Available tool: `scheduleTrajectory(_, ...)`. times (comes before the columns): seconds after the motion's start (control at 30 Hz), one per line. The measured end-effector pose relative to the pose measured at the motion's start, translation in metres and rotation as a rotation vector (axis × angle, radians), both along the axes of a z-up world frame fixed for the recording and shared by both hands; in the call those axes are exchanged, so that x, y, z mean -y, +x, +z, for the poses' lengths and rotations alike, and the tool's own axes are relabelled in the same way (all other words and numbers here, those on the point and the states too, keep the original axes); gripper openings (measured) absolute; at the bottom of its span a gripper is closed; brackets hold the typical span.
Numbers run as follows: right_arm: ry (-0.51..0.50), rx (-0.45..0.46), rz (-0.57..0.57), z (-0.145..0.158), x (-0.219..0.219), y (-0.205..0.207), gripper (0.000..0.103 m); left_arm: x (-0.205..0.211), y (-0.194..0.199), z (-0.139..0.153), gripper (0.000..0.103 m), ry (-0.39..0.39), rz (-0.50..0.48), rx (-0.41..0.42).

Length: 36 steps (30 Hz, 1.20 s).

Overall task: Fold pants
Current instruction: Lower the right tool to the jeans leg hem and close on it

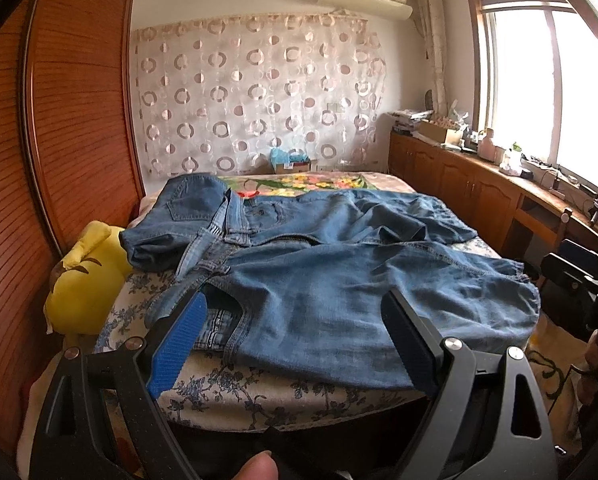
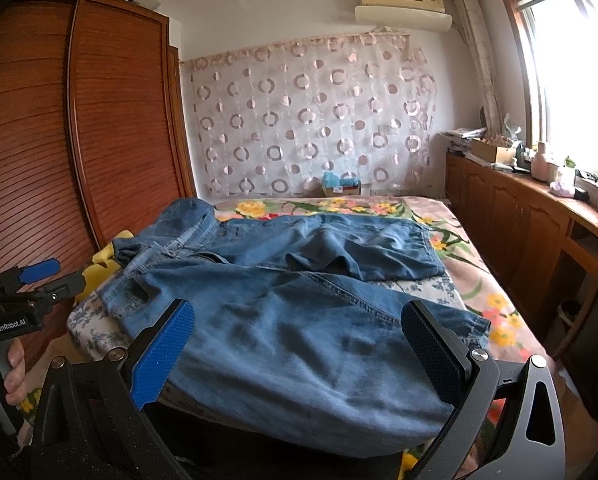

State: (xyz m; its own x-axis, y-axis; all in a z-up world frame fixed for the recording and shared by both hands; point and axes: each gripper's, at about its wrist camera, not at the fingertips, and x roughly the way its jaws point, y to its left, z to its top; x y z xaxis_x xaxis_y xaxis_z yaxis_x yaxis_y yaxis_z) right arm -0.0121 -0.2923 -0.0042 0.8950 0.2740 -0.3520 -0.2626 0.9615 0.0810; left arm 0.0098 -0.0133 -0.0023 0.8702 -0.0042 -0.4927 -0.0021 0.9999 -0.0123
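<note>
- Jeans (image 1: 319, 280) lie rumpled on bed (image 1: 227, 396); denim soft, fairly heavy, not slippery.
- Left gripper (image 1: 295, 332), right gripper (image 2: 299, 344): both released, empty.
- Best hold, likely: waistband (image 1: 203, 256) far left; hems right.

The pants (image 2: 283, 280) lie spread on the bed (image 2: 495, 312), a plush toy (image 1: 85, 276) at their left.

At the left of the left wrist view, the jeans (image 1: 319, 280) hide part of the yellow plush (image 1: 85, 280). Small items on the bench (image 1: 479, 160) under the window at right are too small to tell. The window (image 2: 571, 72) is blown out.
</note>
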Motion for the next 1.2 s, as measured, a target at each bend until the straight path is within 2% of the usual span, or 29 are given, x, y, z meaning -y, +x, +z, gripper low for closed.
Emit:
scheduleTrajectory(0.2,-0.010,-0.028,-0.018,-0.006,0.009,0.005,0.103,-0.008,0.008,-0.016,0.090,0.009,0.004,-0.023)
scheduleTrajectory(0.3,-0.026,-0.045,-0.025,-0.007,0.016,0.006,0.096,-0.013,0.013,-0.021,0.090,0.011,0.010,-0.036)
scheduleTrajectory(0.6,-0.059,-0.075,-0.059,-0.008,0.035,0.011,0.092,-0.029,0.027,-0.040,0.090,0.023,0.031,-0.047)
scheduleTrajectory(0.83,-0.080,-0.153,-0.119,-0.019,0.060,0.015,0.090,-0.040,0.037,-0.055,0.090,0.034,0.034,-0.085)
scheduleTrajectory(1.03,-0.080,-0.231,-0.161,-0.026,0.075,0.020,0.081,-0.048,0.042,-0.066,0.090,-0.005,0.000,-0.130)
scheduleTrajectory(1.2,-0.077,-0.295,-0.173,-0.019,0.073,0.021,0.075,-0.055,0.046,-0.072,0.090,-0.026,0.000,-0.159)
